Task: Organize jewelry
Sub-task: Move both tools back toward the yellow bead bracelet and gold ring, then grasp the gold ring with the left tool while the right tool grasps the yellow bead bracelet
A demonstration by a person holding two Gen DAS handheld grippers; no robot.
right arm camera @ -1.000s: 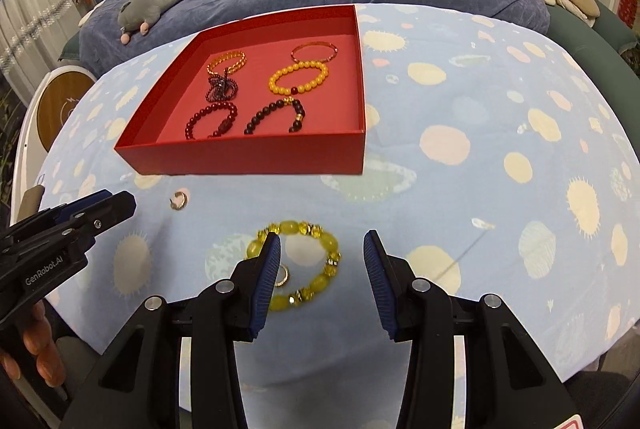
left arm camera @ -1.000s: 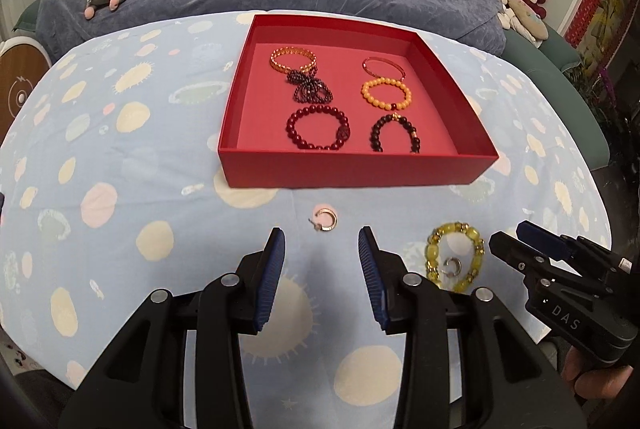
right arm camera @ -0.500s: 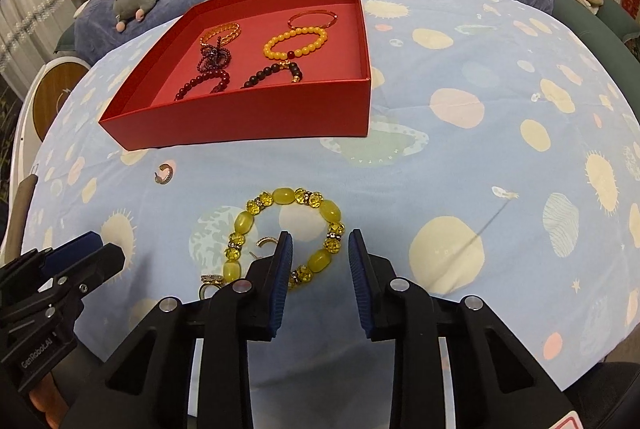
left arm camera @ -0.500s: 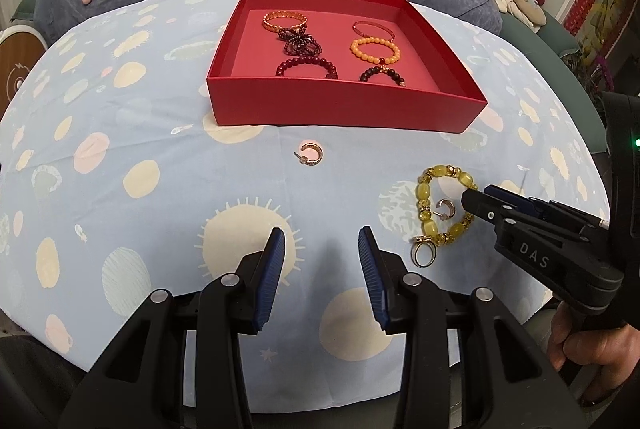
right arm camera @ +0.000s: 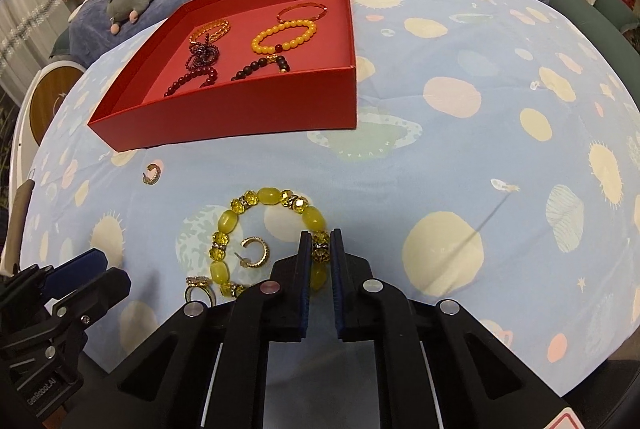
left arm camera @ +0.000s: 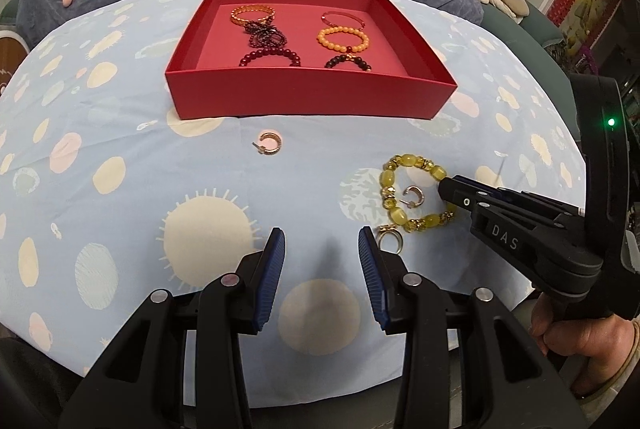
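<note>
The right hand-held gripper (right arm camera: pixel 320 241) reaches low over the table (right arm camera: pixel 460 133), its blue pads pinching the near side of the yellow bead bracelet (right arm camera: pixel 230 225). The left hand-held gripper (left arm camera: pixel 321 241) hovers spread and holds nothing. Only the left view shows the person's right hand (left arm camera: pixel 580 345) on the handle. A gold ring (right arm camera: pixel 198 291) lies just beside the bracelet, and the red box (left arm camera: pixel 312 101) sits beyond.

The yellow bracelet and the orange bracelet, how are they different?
The yellow bracelet lies on the tablecloth; the orange bracelet sits inside the red box. The yellow one mixes big oval beads with sparkly small ones; the orange one has even round beads and one dark red one. The right gripper pinches the yellow one; nothing touches the orange one. Both are beaded loops.
</note>
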